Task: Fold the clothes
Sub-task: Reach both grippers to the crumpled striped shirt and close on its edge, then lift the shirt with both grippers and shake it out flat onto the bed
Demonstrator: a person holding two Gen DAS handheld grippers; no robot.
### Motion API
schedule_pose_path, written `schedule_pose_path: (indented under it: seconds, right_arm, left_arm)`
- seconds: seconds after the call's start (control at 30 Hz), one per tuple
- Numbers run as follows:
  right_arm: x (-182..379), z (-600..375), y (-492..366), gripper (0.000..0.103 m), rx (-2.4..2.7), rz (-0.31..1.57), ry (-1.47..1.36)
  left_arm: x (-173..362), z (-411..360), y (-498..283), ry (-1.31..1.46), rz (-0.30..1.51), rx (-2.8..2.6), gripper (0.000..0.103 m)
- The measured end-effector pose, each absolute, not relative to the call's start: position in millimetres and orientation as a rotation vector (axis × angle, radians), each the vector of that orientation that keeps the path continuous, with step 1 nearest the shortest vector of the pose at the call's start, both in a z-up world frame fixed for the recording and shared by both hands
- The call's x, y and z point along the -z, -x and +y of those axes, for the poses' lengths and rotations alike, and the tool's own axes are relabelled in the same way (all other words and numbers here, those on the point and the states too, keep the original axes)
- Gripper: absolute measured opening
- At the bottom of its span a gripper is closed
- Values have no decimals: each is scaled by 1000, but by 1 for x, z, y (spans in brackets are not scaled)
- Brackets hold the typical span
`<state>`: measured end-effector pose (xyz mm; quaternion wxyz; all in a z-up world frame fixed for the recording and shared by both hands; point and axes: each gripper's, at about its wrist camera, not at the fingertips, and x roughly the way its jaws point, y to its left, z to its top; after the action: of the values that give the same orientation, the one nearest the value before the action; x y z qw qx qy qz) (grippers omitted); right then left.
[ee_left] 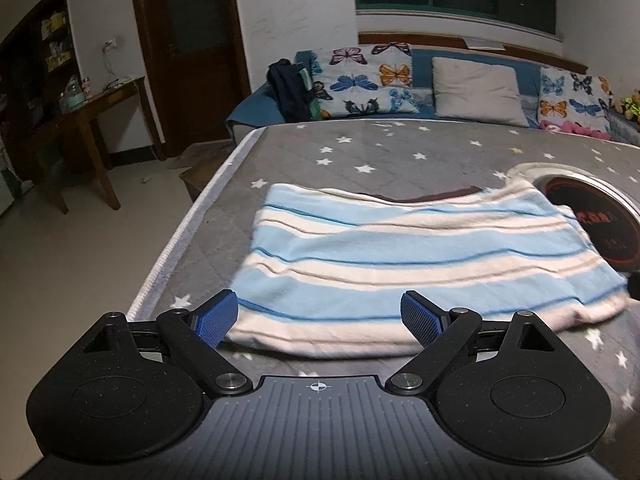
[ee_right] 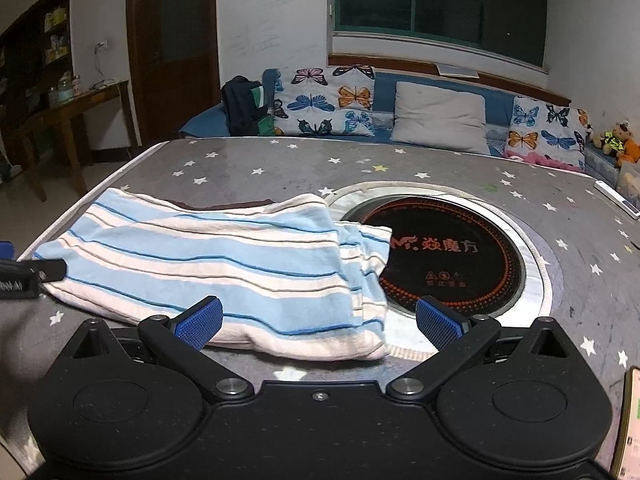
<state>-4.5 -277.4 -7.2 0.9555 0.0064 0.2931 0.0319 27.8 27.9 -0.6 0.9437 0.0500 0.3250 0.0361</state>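
A blue-and-white striped garment (ee_left: 400, 256) (ee_right: 224, 264) lies folded on a grey star-print table cover (ee_left: 360, 152) (ee_right: 280, 164). A dark brown cloth (ee_left: 432, 196) (ee_right: 224, 204) peeks out behind its far edge. My left gripper (ee_left: 319, 314) hovers over the garment's near left edge, its blue pads (ee_left: 218, 318) wide apart with nothing pinched. My right gripper (ee_right: 319, 322) stands open over the garment's near right corner, pads (ee_right: 438, 326) apart and empty. The left gripper's tip (ee_right: 24, 274) shows at the left edge of the right wrist view.
A round black induction hob (ee_right: 452, 256) (ee_left: 600, 224) is set into the table, partly under the garment's right end. Behind the table stands a blue sofa with butterfly cushions (ee_right: 324, 100) and a grey pillow (ee_right: 440, 116). A wooden side table (ee_left: 92, 120) stands at left.
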Motion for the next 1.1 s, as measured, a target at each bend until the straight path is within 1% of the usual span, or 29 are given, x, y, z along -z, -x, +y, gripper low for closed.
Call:
schedule_pose_path:
  seconds: [0.23, 0.33, 0.4, 0.5, 0.57, 0.67, 0.73, 0.77, 0.83, 0.87, 0.9, 0.93, 0.97, 1.0, 1.03, 1.07, 1.1]
  right_arm:
    - [8, -303, -34, 103, -138, 624, 10]
    - [5, -312, -59, 97, -175, 648, -15]
    - [6, -312, -78, 95, -190, 656, -11]
    - [13, -313, -110, 86, -229, 687, -15]
    - [22, -314, -130, 82, -255, 716, -36]
    - [34, -315, -151, 73, -284, 744, -52]
    - [38, -316, -158, 63, -301, 755, -59]
    - [42, -317, -163, 61, -314, 765, -66]
    - [44, -318, -168, 52, -332, 768, -63]
    - [45, -317, -171, 50, -336, 767, -59]
    - [46, -316, -171, 44, -347, 773, -57]
    - [48, -316, -172, 37, -358, 781, -55]
    - [49, -316, -174, 33, -363, 784, -53]
    - [50, -315, -175, 27, -367, 786, -51]
    - [49, -312, -176, 24, -368, 784, -40]
    - [48, -310, -177, 22, -367, 782, -29]
    - [47, -309, -176, 17, -368, 775, -17]
  left_arm:
    - [-9, 48, -82, -108, 662, -100, 89]
    - [-8, 55, -110, -119, 669, -106, 88]
    - [-2, 70, -137, -122, 685, -104, 88]
    - [8, 74, -160, -137, 710, -105, 87]
    - [16, 77, -175, -147, 727, -107, 87]
    - [28, 80, -196, -160, 755, -115, 87]
    - [33, 82, -204, -160, 769, -120, 87]
    - [35, 83, -207, -155, 769, -121, 87]
    - [36, 87, -211, -137, 767, -119, 85]
    - [40, 88, -215, -128, 769, -112, 80]
    - [43, 89, -218, -122, 778, -102, 75]
    - [45, 89, -220, -117, 791, -90, 66]
    - [46, 89, -222, -111, 798, -78, 59]
    - [47, 89, -222, -105, 801, -65, 55]
    - [47, 87, -222, -103, 798, -54, 44]
    - [46, 85, -221, -104, 792, -44, 29]
    - [45, 84, -220, -98, 788, -35, 23]
